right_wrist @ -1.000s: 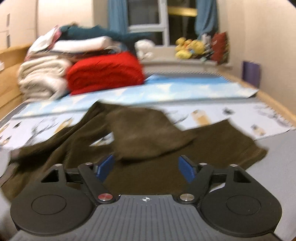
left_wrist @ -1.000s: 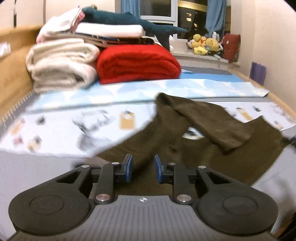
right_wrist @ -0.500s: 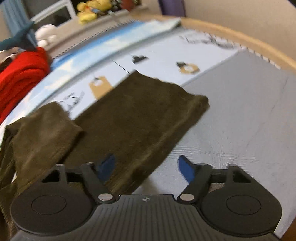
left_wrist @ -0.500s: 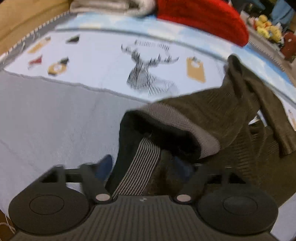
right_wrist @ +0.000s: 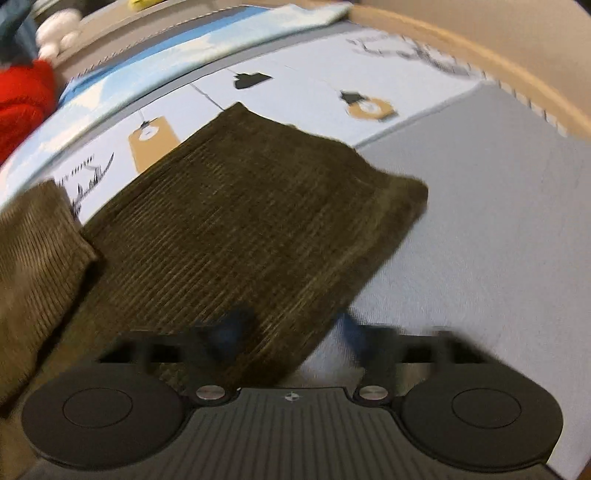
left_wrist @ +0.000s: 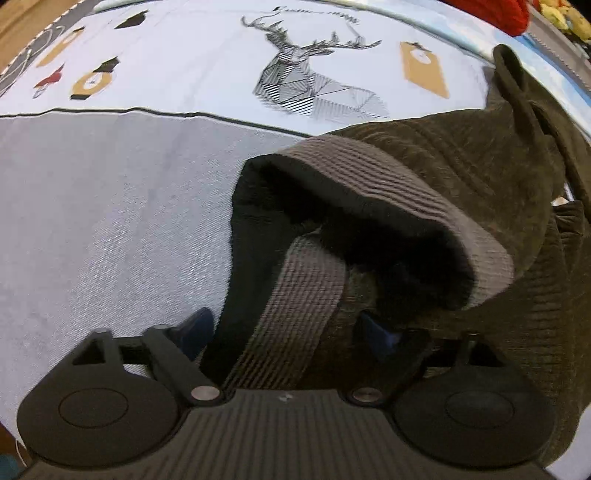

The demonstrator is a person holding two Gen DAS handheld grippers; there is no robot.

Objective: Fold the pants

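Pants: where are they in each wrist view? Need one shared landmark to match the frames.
Left wrist: pants fill centre and right; grey waistband gapes open above the left gripper.
Right wrist: one leg runs up from the right gripper to its hem.
Shared landmark: red blanket, top right and far left.

Left gripper (left_wrist: 284, 328) spread wide astride the grey ribbed waistband (left_wrist: 306, 295) of brown corduroy pants (left_wrist: 461, 155) on the bed (left_wrist: 110, 221).

Bed sheet (left_wrist: 110, 206) (grey, deer-printed) carries brown pants (left_wrist: 480, 177).
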